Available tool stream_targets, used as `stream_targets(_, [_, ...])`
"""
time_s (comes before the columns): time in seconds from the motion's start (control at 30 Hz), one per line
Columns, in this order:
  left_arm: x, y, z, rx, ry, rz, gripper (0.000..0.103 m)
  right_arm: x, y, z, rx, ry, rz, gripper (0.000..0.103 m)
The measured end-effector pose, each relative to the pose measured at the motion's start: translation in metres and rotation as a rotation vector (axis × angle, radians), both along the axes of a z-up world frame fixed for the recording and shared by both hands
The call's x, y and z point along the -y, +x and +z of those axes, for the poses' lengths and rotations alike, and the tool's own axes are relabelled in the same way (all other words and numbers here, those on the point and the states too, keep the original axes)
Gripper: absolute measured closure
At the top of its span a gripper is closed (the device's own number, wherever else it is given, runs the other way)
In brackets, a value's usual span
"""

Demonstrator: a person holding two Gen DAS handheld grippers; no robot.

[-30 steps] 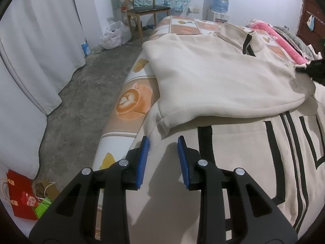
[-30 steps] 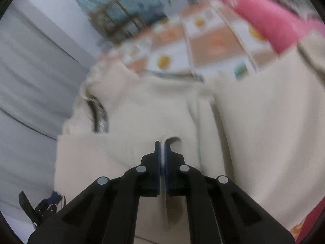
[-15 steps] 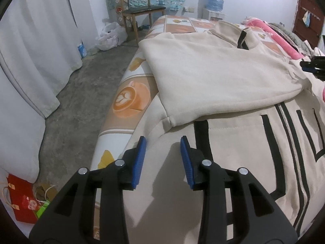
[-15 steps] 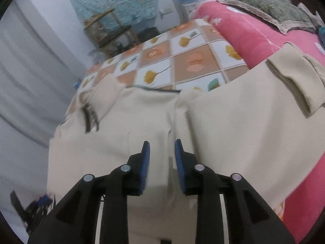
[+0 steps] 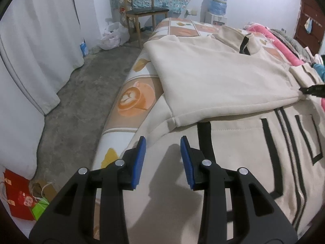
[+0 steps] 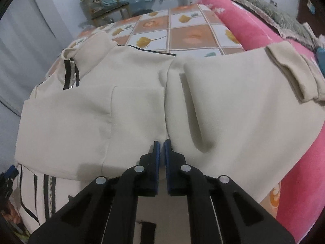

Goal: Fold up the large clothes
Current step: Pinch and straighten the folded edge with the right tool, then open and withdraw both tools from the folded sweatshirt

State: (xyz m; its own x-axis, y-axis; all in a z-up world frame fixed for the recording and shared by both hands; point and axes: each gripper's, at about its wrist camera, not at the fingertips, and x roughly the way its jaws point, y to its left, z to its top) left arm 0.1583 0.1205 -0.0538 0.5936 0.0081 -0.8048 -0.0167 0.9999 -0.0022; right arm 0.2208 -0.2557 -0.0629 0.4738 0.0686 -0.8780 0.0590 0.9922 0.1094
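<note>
A large cream zip jacket with black stripes (image 5: 233, 162) lies spread on the bed. One sleeve (image 5: 213, 81) is folded across its chest, its cuff (image 5: 172, 122) near the bed's left edge. My left gripper (image 5: 162, 142) is open and empty, just above the jacket's lower front, short of that cuff. In the right wrist view the jacket (image 6: 81, 111) shows its collar and zip at the left, and the other sleeve (image 6: 243, 105) lies out to the right. My right gripper (image 6: 162, 142) is nearly closed at the seam between body and sleeve; whether it pinches fabric is unclear.
The bed sheet (image 5: 132, 99) has coffee-cup and leaf squares. A pink blanket (image 6: 264, 30) lies along the bed's far side. Concrete floor (image 5: 81, 101), white curtains (image 5: 40, 40), a wooden chair (image 5: 146, 14), a water dispenser (image 5: 219, 2) and gift bags (image 5: 22, 201) are to the left.
My right gripper opened, letting go of the folded sleeve, then drew back and closed almost fully at the armpit seam. My left gripper stayed open and shifted slightly.
</note>
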Motion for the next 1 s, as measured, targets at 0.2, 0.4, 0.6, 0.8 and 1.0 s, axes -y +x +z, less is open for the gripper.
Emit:
stream_targets(0.2, [-0.024,-0.01,0.046,0.049,-0.082,-0.001,0.065,-0.006,-0.016,0.033,0.091,0.003,0.044,0.088])
stream_targets(0.4, [-0.007,0.049,0.061,0.05,-0.207,-0.057,0.063,-0.024,0.006,0.023,0.095,0.08,0.11,0.086])
stream_targets(0.6, [0.035,0.131,0.008,-0.104,-0.161,-0.094,0.063,-0.031,0.032,0.001,0.063,0.053,0.115,0.072])
stream_targets(0.8, [0.036,0.143,-0.003,-0.091,-0.135,-0.092,0.063,-0.033,0.021,0.016,0.126,0.06,0.141,0.053])
stream_targets(1.0, [0.021,0.122,0.014,-0.07,-0.129,-0.061,0.051,-0.036,0.007,0.008,0.063,-0.033,0.121,0.053])
